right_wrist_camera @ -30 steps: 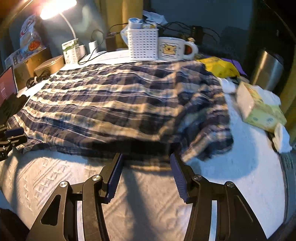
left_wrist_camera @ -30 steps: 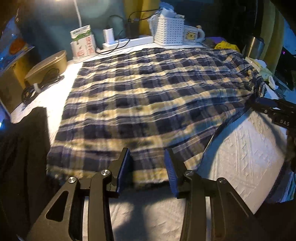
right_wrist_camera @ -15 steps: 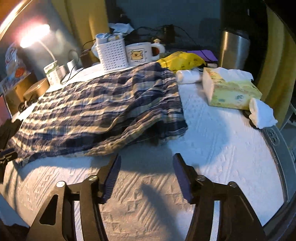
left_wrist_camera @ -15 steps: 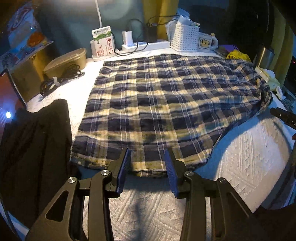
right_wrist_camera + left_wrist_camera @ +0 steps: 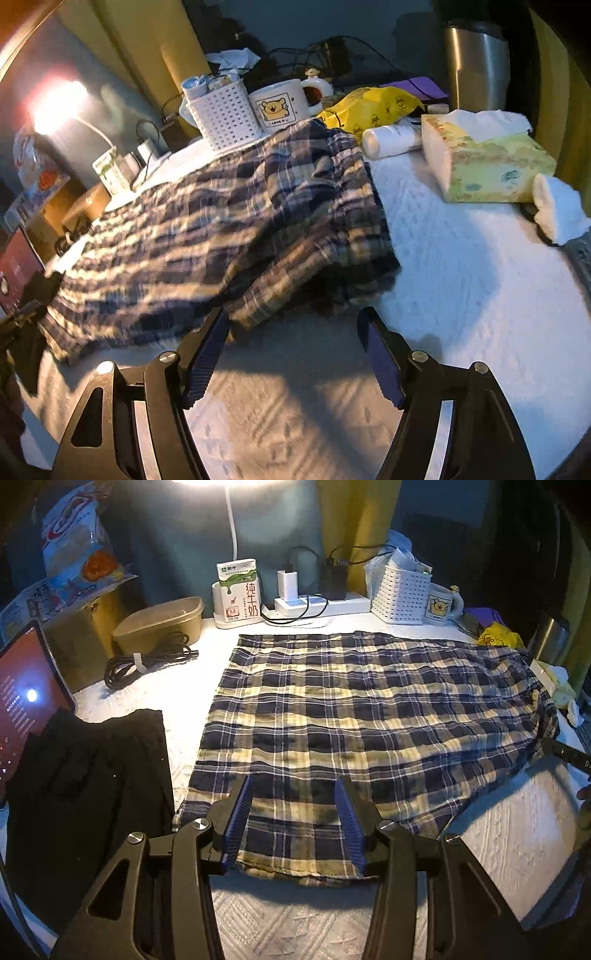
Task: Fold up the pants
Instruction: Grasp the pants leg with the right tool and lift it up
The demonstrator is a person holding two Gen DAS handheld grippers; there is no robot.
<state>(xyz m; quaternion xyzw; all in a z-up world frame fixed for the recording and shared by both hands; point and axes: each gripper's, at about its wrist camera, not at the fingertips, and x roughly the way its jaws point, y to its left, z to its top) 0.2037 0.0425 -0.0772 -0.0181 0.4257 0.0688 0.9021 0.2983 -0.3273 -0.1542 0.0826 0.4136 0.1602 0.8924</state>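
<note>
The plaid navy-and-cream pants (image 5: 362, 723) lie spread flat on the white quilted table cover (image 5: 517, 834). My left gripper (image 5: 293, 812) is open and hovers above the pants' near hem, holding nothing. In the right wrist view the pants (image 5: 236, 221) lie bunched at their right end. My right gripper (image 5: 295, 350) is open and empty, just short of the pants' near right corner. The right gripper's tip also shows at the right edge of the left wrist view (image 5: 569, 755).
A black garment (image 5: 88, 790) lies left of the pants beside a lit tablet (image 5: 26, 698). Along the back stand a milk carton (image 5: 240, 590), power strip (image 5: 317, 603), white basket (image 5: 400, 590) and bear mug (image 5: 280, 101). A tissue box (image 5: 484, 162), bottle (image 5: 391, 140) and steel flask (image 5: 476, 62) sit at right.
Both grippers have pulled back and up from the pants. The right gripper swung toward the pants' right end and opened wider. The pants lie flatter than before.
</note>
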